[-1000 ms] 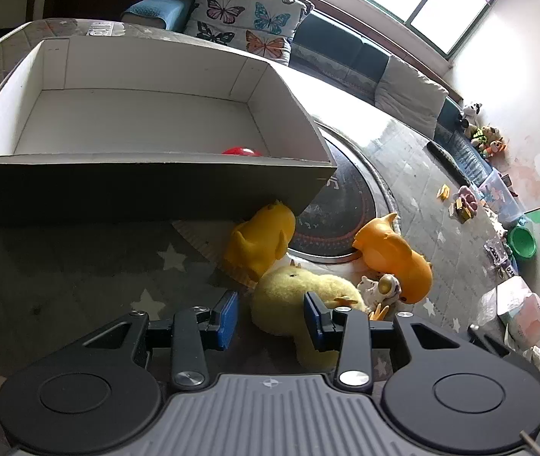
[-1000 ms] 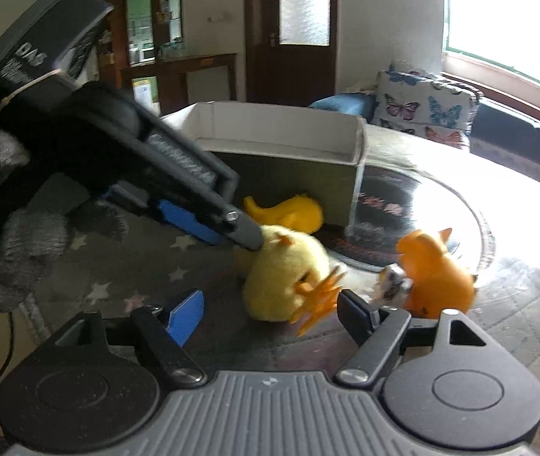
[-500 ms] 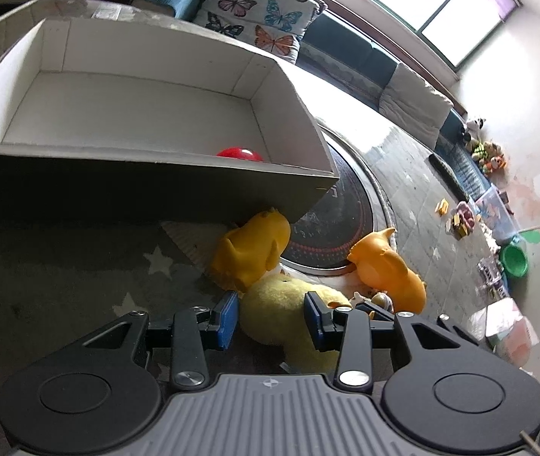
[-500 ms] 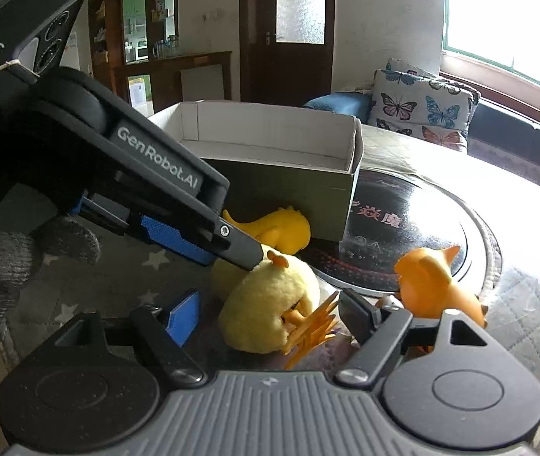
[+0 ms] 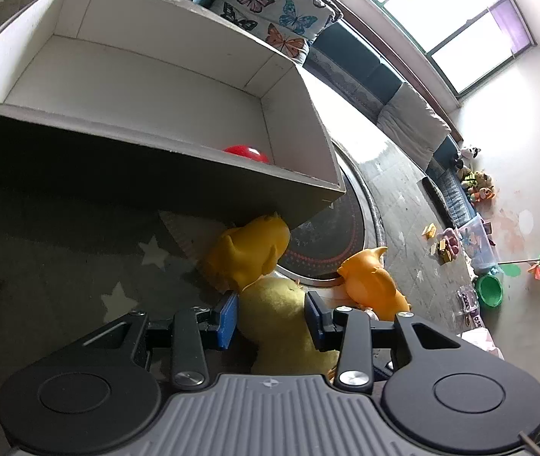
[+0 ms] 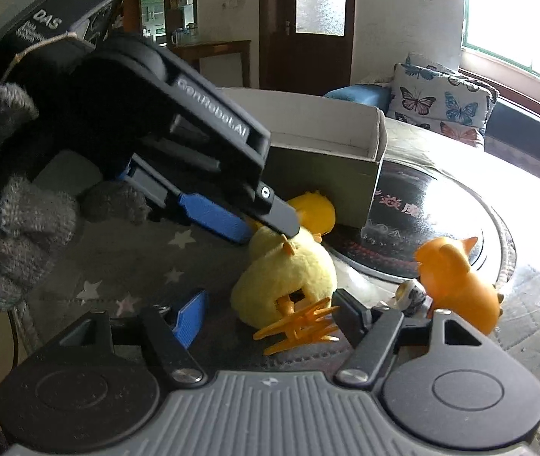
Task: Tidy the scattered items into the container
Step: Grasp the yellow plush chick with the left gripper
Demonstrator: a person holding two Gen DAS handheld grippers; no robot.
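Observation:
A yellow plush chick point(image 5: 281, 315) point(image 6: 289, 277) lies on the star-patterned cloth. My left gripper point(image 5: 272, 317) point(image 6: 258, 230) straddles it, both blue pads against its sides. A yellow rubber duck point(image 5: 249, 254) point(image 6: 315, 212) lies against the front wall of the open cardboard box point(image 5: 148, 140) point(image 6: 346, 152). A red ball point(image 5: 245, 153) sits inside the box. An orange rubber pig point(image 5: 372, 285) point(image 6: 456, 285) stands right of the chick, a small white figure point(image 6: 410, 292) beside it. My right gripper point(image 6: 266, 317) is open, empty, with the chick's orange feet between its fingers.
A round dark turntable point(image 5: 331, 239) point(image 6: 441, 220) lies on the table right of the box. Butterfly cushions point(image 5: 273, 11) and a sofa stand behind. Toys and a green bowl point(image 5: 490, 290) lie on the floor at far right.
My left gripper moved forward over the plush chick, which now sits deep between its pads. The box and duck loom closer. My right gripper stayed open near the chick's feet.

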